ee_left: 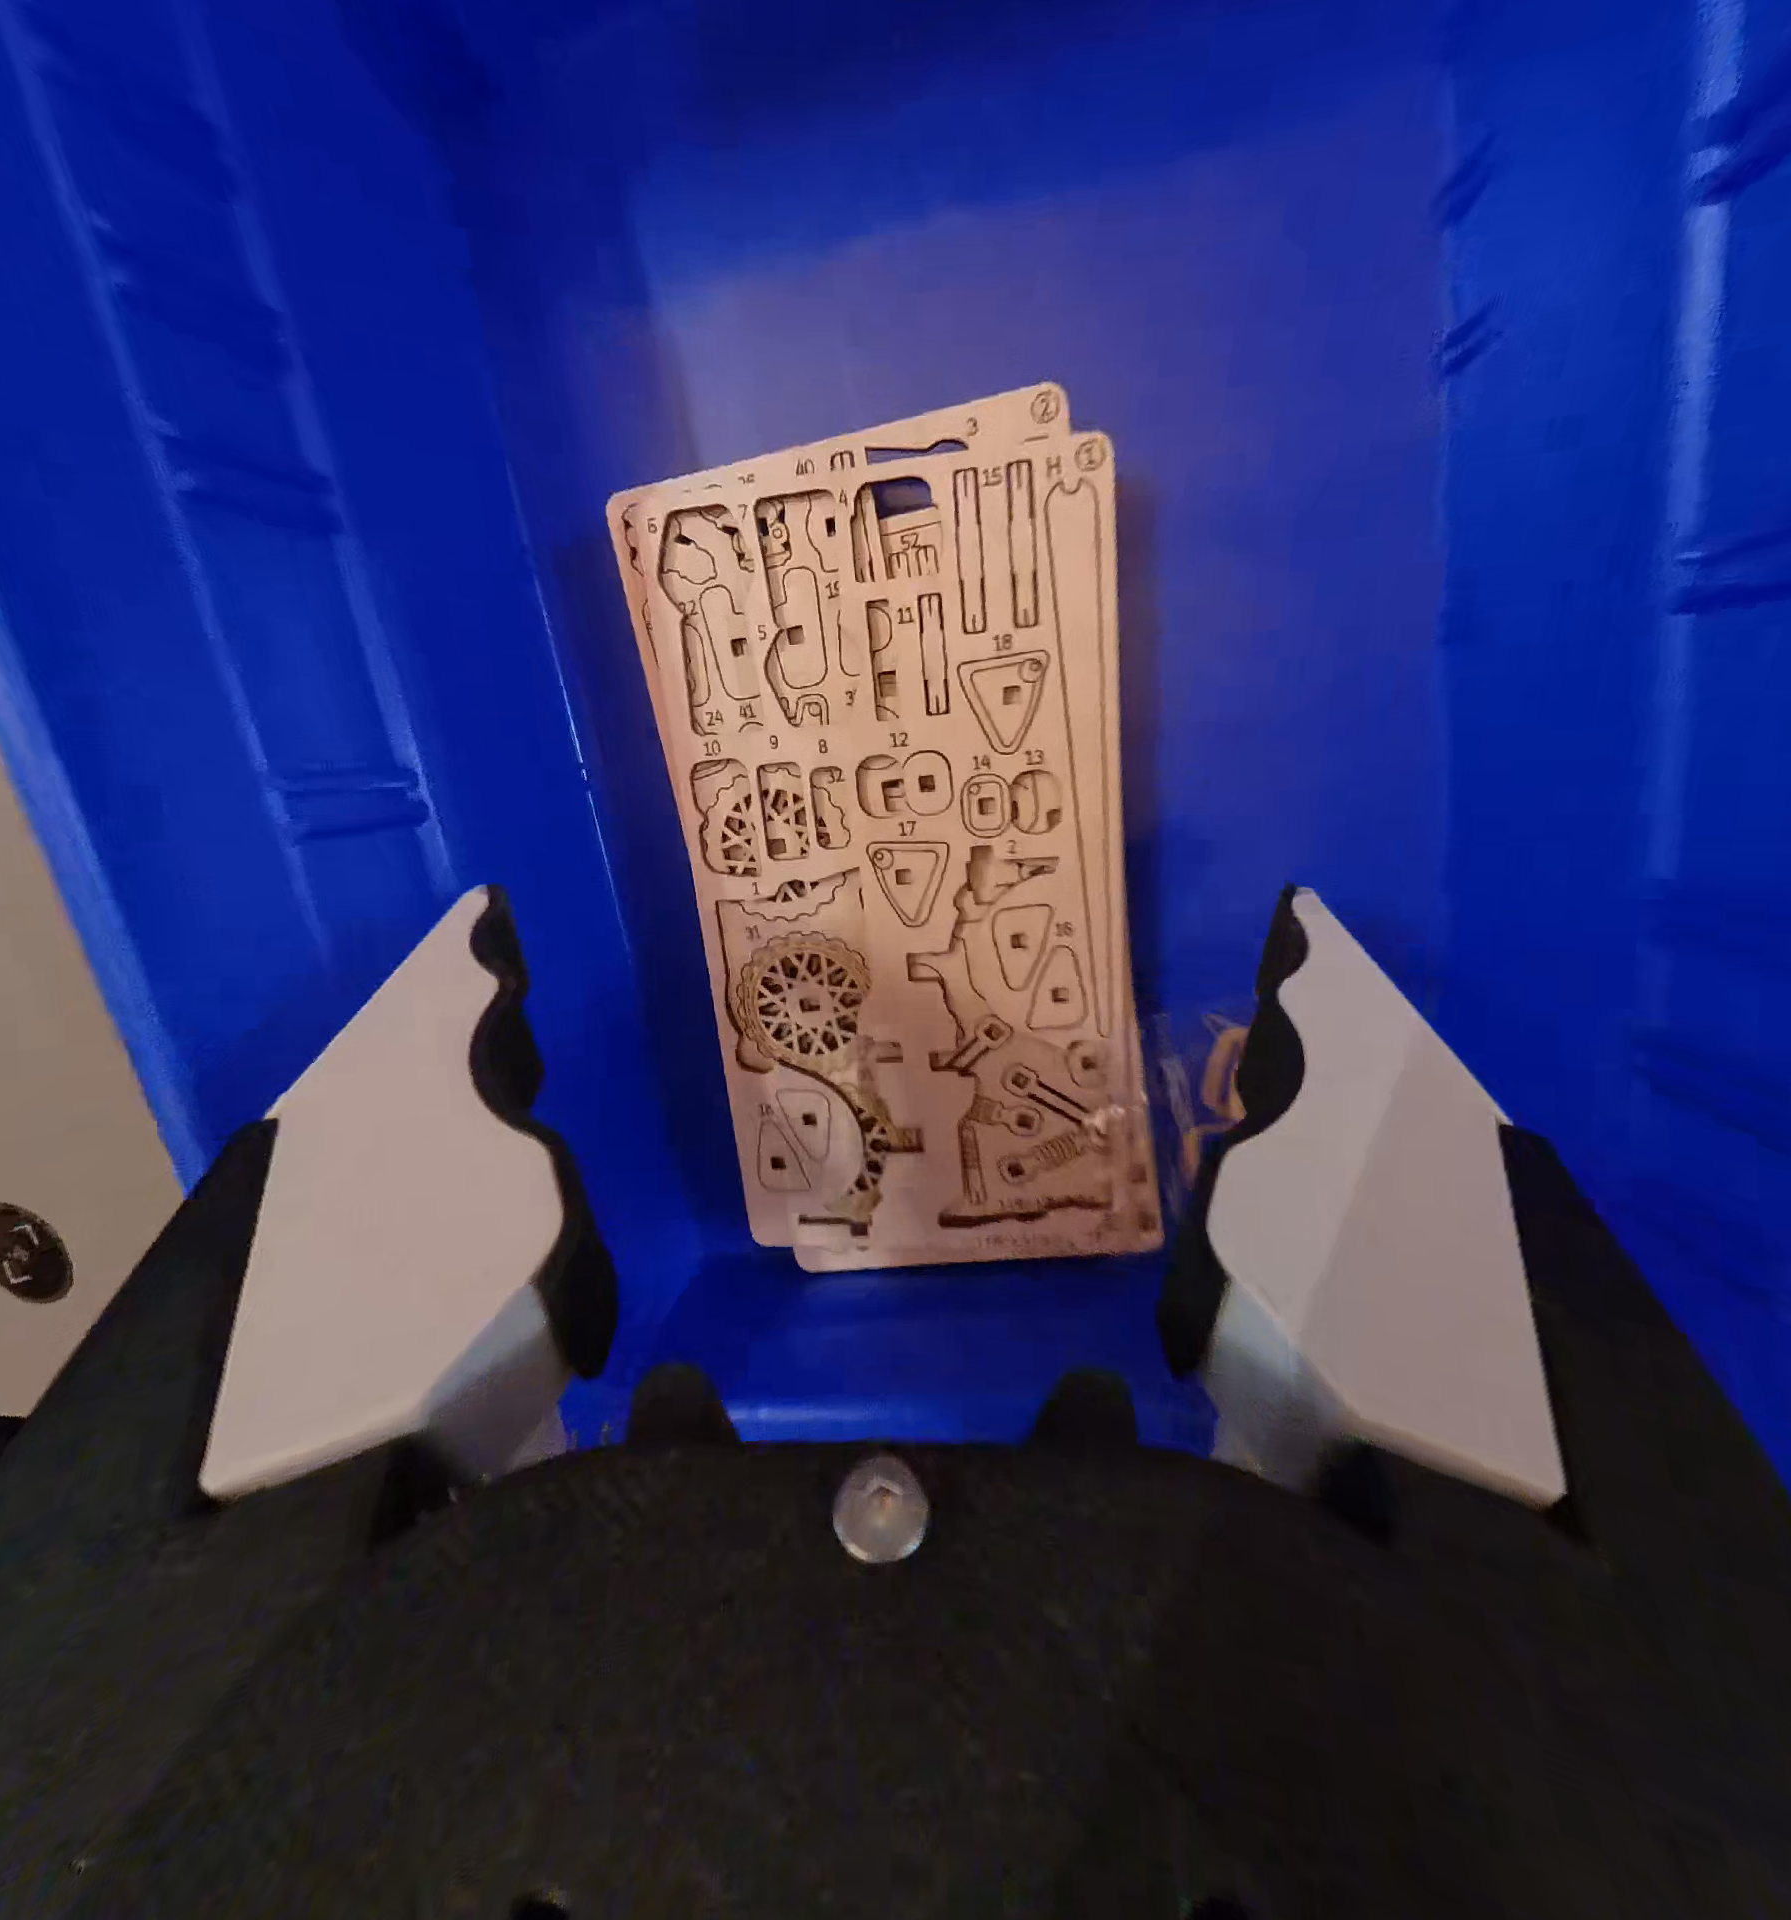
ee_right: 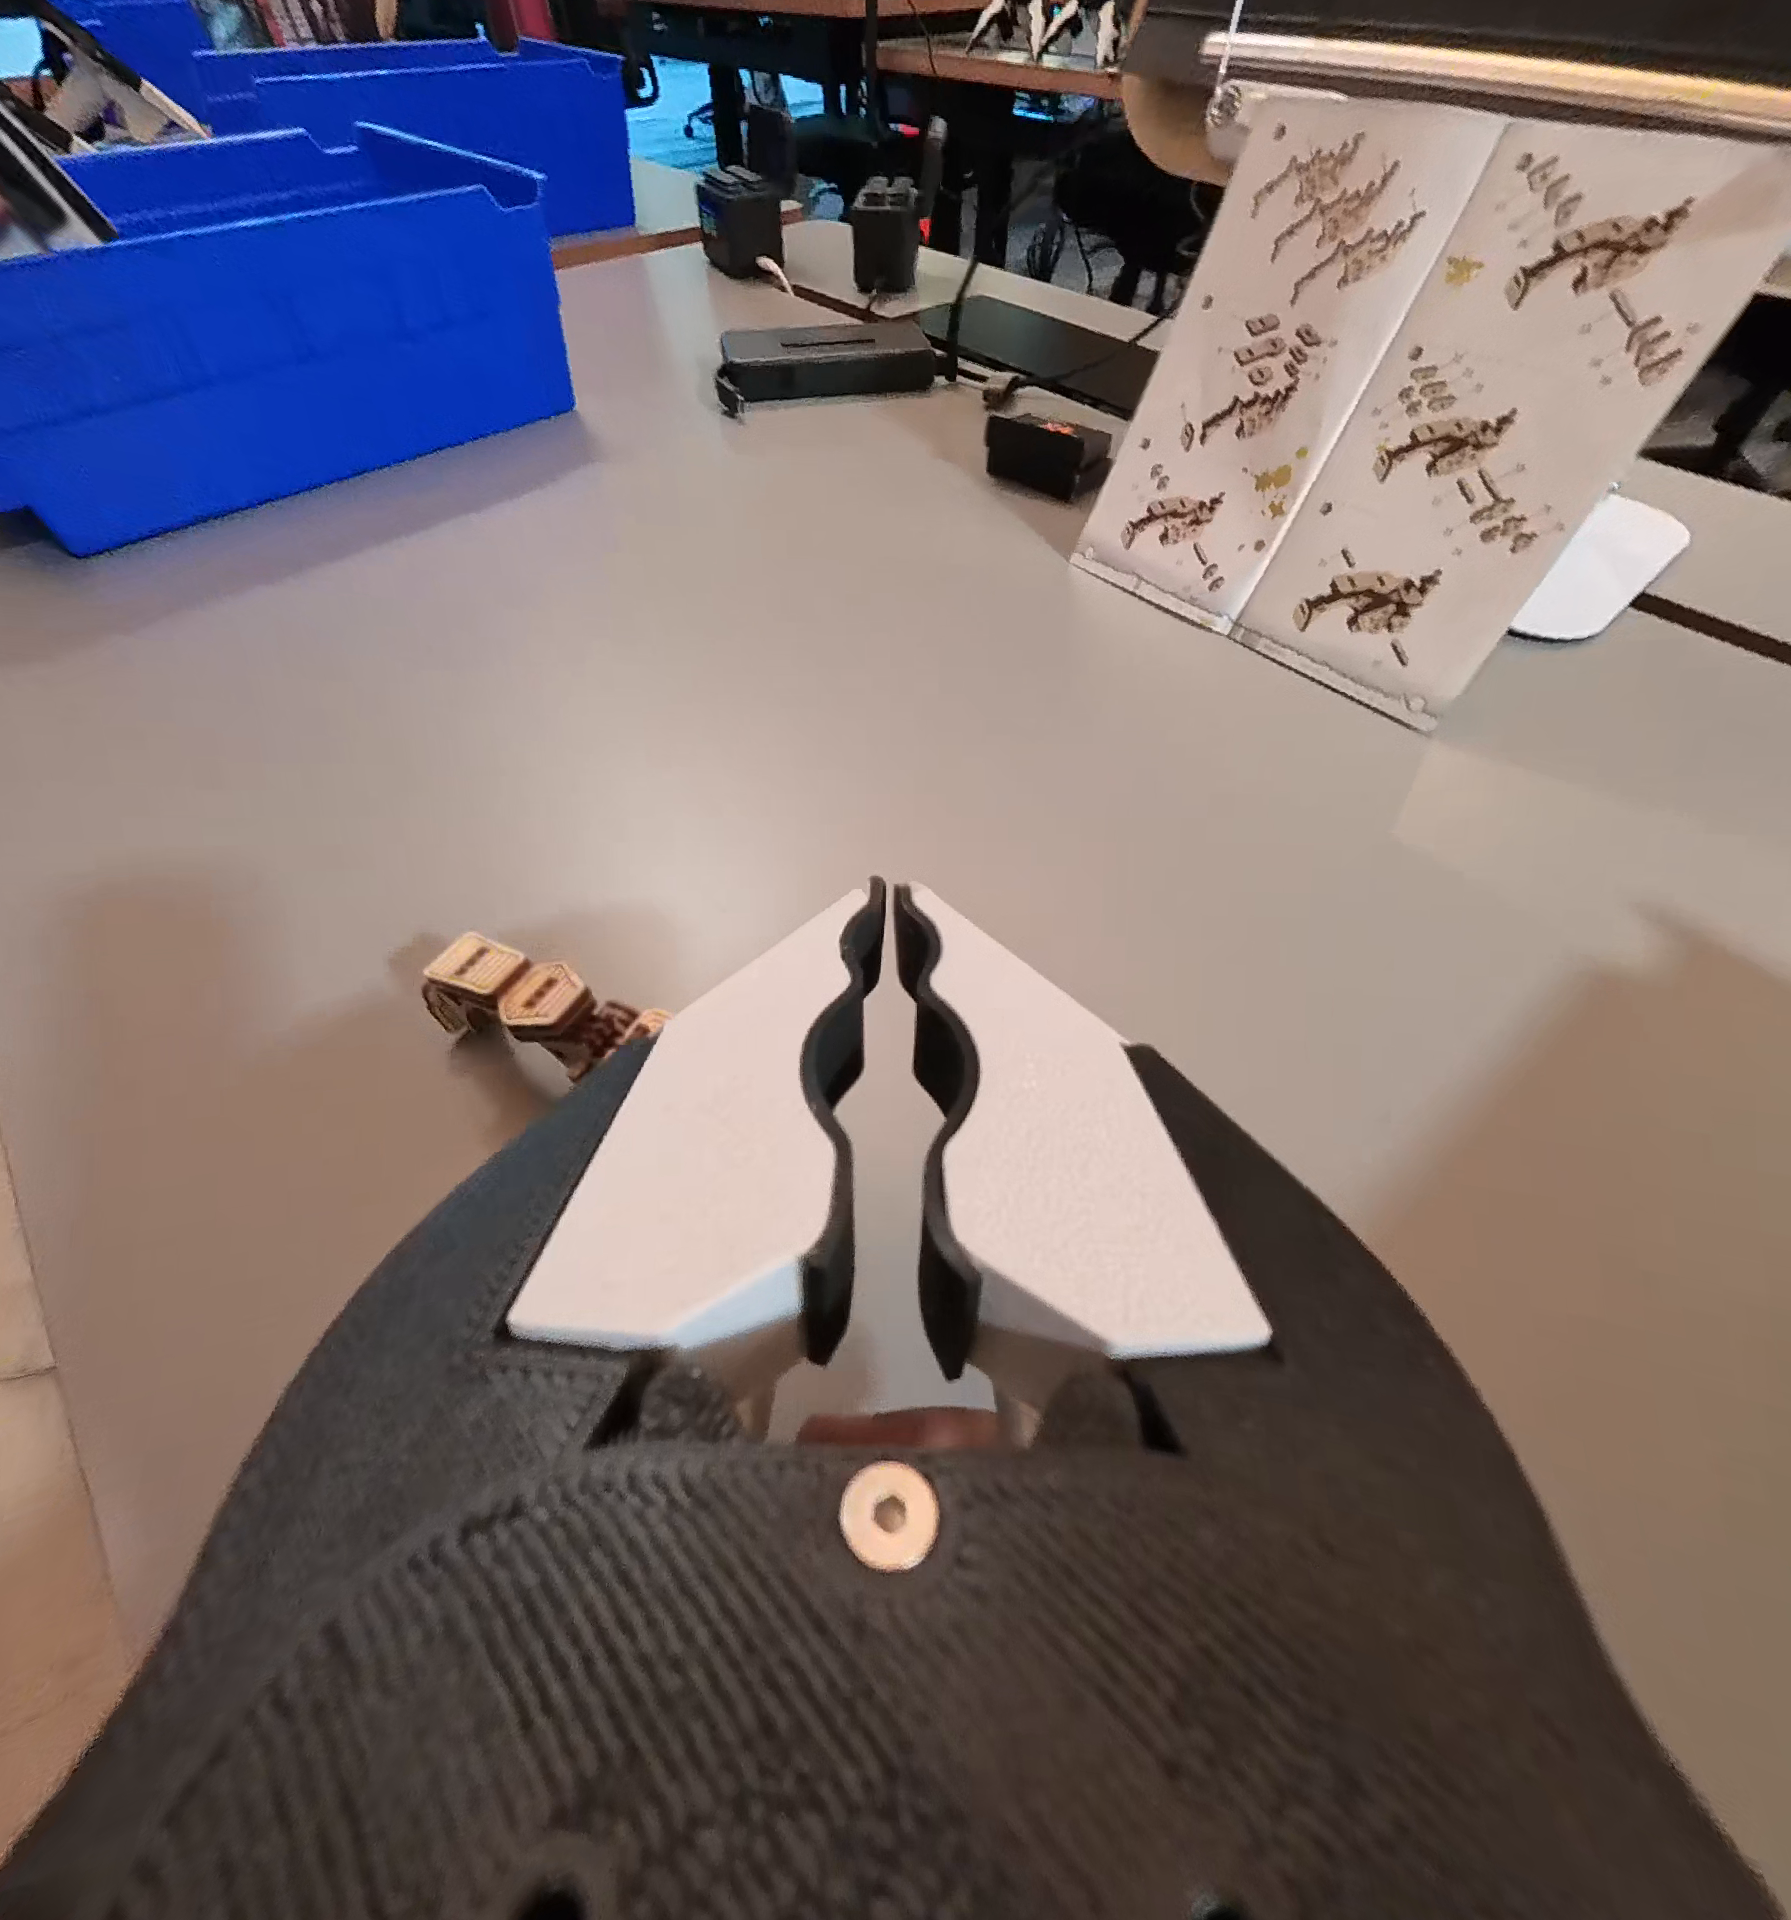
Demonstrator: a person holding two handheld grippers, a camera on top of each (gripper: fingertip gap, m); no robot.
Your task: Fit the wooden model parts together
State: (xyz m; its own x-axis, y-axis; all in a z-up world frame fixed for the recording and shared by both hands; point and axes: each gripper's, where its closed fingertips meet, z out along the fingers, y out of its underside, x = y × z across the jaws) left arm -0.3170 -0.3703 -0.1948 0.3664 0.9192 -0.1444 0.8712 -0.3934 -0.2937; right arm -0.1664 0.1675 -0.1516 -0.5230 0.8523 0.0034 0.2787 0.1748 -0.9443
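While the left hand-held gripper [ee_left: 886, 1101] hangs wide apart inside the blue bin [ee_left: 1493, 623], two thin wooden sheets [ee_left: 891, 831] lie there; they look light and snappy, so pinch a bare edge. The right hand-held gripper [ee_right: 889, 894] is closed, empty, beside the half-built model [ee_right: 527, 1003] on the desk [ee_right: 766, 675].

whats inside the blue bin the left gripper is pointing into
Two overlapping wooden part sheets lie inside the blue bin, with a clear plastic bag beside them. The right finger covers most of the bag, hiding its contents.
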